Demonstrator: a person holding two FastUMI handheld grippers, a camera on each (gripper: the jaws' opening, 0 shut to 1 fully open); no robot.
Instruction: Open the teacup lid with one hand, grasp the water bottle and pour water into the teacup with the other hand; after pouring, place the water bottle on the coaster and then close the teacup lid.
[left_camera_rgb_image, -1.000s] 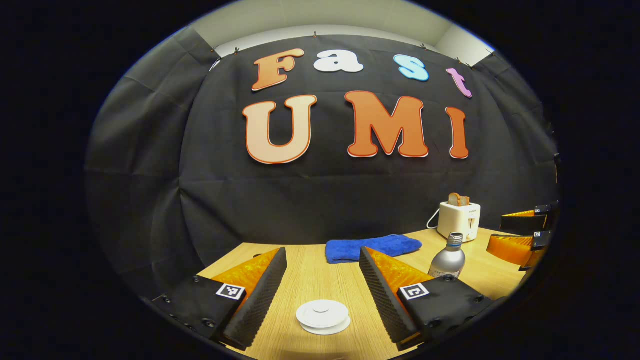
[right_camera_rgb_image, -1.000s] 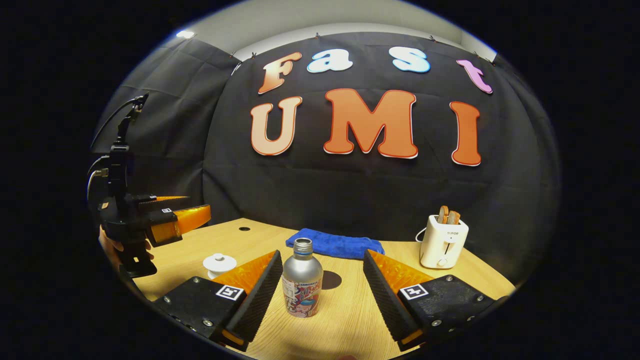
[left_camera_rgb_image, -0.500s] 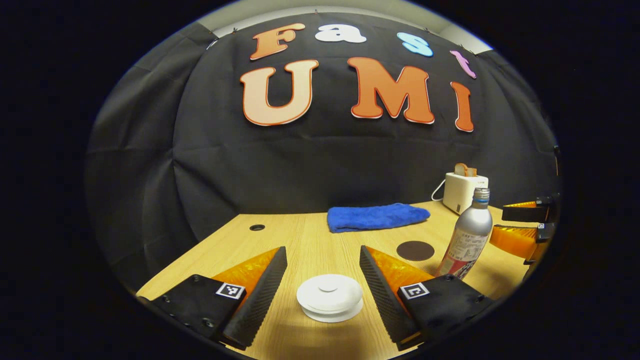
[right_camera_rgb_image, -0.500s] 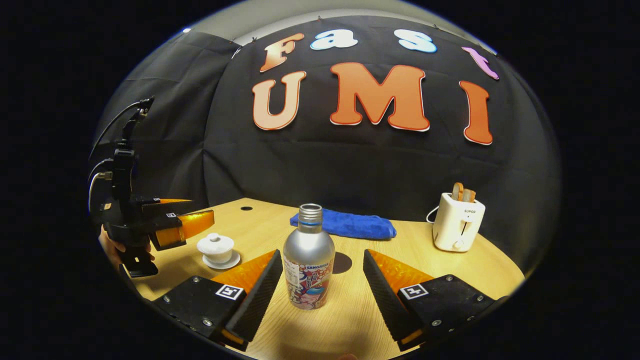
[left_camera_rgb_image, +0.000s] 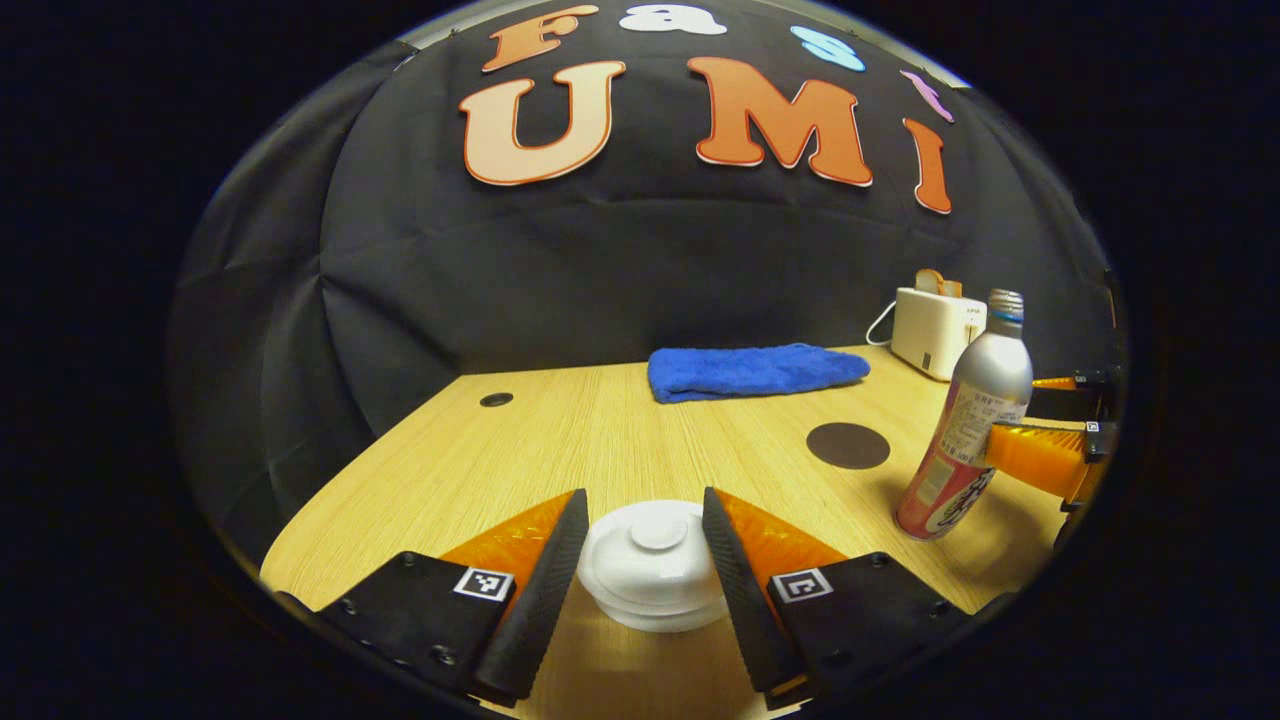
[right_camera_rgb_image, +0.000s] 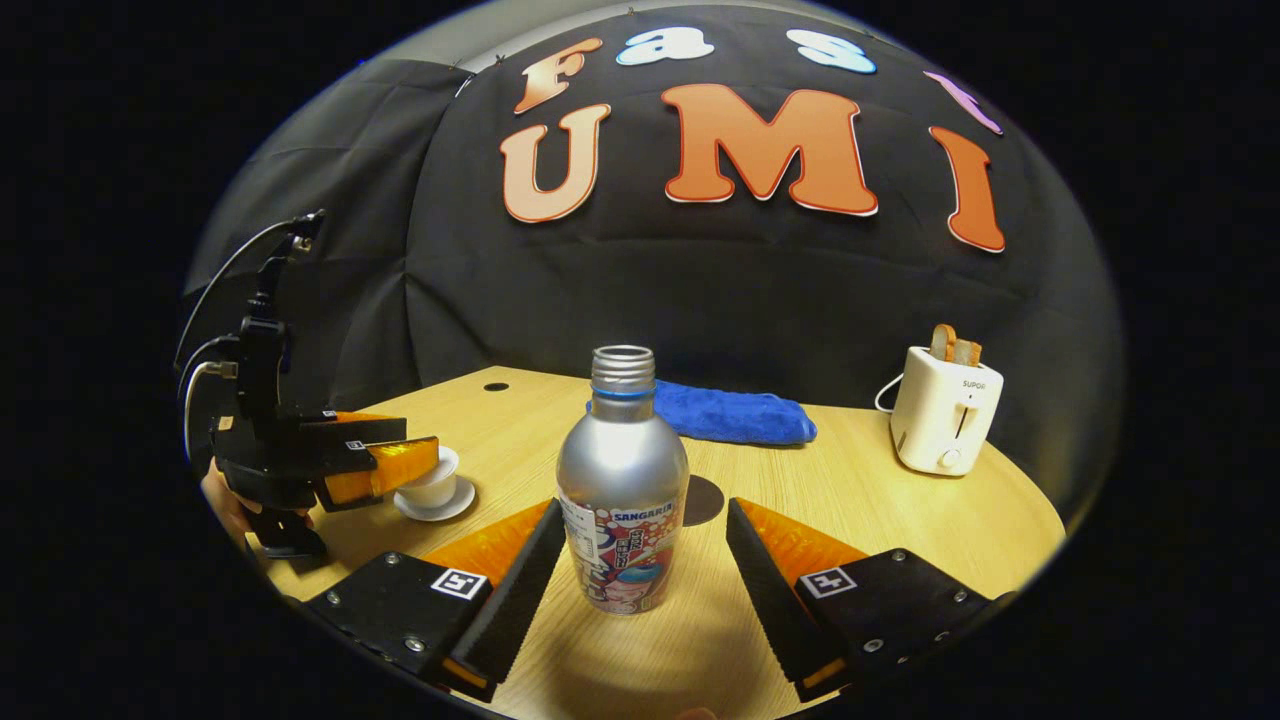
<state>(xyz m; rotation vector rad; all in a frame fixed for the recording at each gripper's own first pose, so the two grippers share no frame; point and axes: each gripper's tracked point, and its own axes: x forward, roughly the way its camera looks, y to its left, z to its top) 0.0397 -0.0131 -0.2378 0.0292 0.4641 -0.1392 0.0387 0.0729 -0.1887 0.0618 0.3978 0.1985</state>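
The left hand-held gripper (left_camera_rgb_image: 640, 560) has its fingers on either side of the teacup lid (left_camera_rgb_image: 655, 560), close against its rim; contact cannot be told. The teacup (right_camera_rgb_image: 432, 482) stands near the bench's (left_camera_rgb_image: 600, 440) left front edge. The right hand-held gripper (right_camera_rgb_image: 640, 575) is apart around the upright water bottle (right_camera_rgb_image: 622, 490), not touching. The coaster (left_camera_rgb_image: 848, 445) lies mid-bench, before the blue towel (left_camera_rgb_image: 752, 370)

The surface (right_camera_rgb_image: 880, 510) carries one teacup (left_camera_rgb_image: 655, 580), one water bottle (right_camera_rgb_image: 622, 480), one coaster (left_camera_rgb_image: 848, 445), one blue towel (left_camera_rgb_image: 750, 370) and one toaster (right_camera_rgb_image: 943, 410); two tongs, left (left_camera_rgb_image: 640, 560) and right (right_camera_rgb_image: 640, 560).
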